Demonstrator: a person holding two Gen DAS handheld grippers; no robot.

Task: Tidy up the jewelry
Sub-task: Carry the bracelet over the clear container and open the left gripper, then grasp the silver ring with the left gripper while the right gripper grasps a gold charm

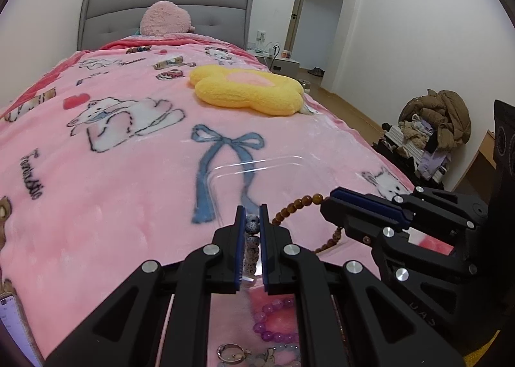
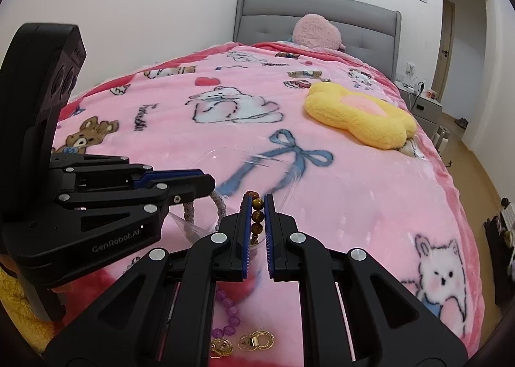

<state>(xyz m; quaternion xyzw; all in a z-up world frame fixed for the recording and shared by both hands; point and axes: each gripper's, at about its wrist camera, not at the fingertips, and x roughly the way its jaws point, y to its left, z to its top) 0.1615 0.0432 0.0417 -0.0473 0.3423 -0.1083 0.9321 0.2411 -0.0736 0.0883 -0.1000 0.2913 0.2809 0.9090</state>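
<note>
two bracelets are up over the clear plastic tray [image 1: 257, 170]: the left gripper [image 1: 250, 228] nearly closed on a speckled grey bead bracelet [image 1: 252, 239], the right gripper [image 2: 257, 209] pinching a brown tiger-eye bead bracelet [image 2: 257, 215]. lower each inside the tray before letting go, loops apart.
</note>
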